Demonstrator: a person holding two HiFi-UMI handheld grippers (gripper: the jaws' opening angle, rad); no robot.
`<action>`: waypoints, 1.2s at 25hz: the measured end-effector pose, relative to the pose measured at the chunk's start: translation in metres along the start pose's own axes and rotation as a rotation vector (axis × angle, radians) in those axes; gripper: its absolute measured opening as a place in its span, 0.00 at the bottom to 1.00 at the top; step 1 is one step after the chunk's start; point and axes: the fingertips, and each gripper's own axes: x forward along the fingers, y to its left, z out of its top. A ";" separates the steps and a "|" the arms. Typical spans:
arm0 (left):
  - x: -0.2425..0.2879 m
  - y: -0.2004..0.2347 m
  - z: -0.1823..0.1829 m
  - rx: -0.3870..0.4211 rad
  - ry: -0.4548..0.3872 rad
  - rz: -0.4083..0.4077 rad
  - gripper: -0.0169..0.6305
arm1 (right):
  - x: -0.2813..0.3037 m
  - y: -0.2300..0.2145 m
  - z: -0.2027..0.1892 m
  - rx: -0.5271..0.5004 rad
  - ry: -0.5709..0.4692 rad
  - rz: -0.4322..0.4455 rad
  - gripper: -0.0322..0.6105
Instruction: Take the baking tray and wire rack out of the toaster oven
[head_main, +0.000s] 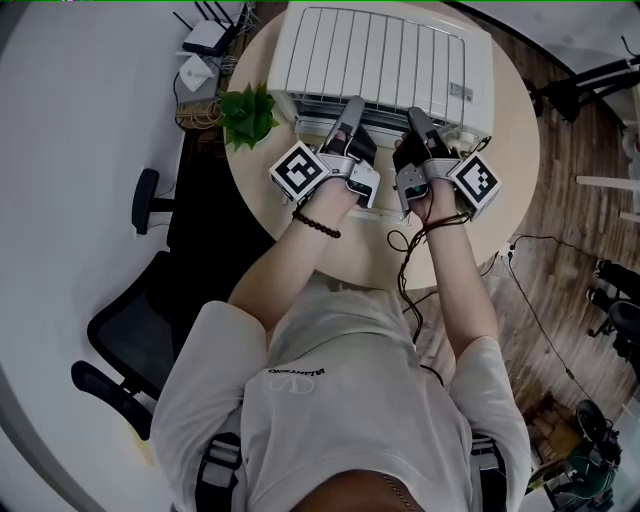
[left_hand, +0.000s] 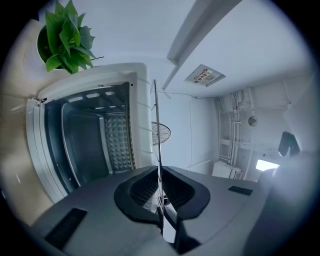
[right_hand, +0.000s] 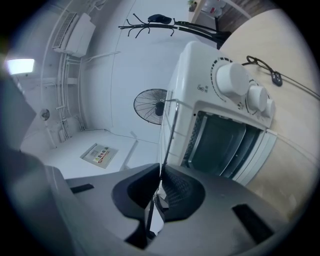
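Wire rack (left_hand: 156, 125), thin silvery metal seen edge-on, is pinched at its near edge by both the left gripper (left_hand: 159, 172) and right gripper (right_hand: 161, 170), right in front of the open white boxy toaster oven (right_hand: 200, 80) on the round beige table (head_main: 505, 150), with a leafy green potted plant (left_hand: 65, 32) beside it.

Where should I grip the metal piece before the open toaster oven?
Grip the metal piece at its near edge, one gripper per side, from the front. It is thin and level, so jaws pinch across it, as the left gripper and right gripper do.

Metal wire rack (left_hand: 157, 130) — glossy oven (head_main: 380, 60)
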 end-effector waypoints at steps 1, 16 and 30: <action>0.000 -0.001 0.001 0.000 -0.004 -0.004 0.06 | 0.001 0.000 0.000 -0.003 0.000 0.002 0.07; -0.013 -0.019 -0.001 0.060 0.029 -0.105 0.31 | -0.011 0.008 -0.016 -0.036 0.018 0.059 0.15; -0.079 -0.003 -0.020 0.059 0.113 -0.082 0.41 | -0.037 0.014 -0.032 -0.108 0.033 0.109 0.29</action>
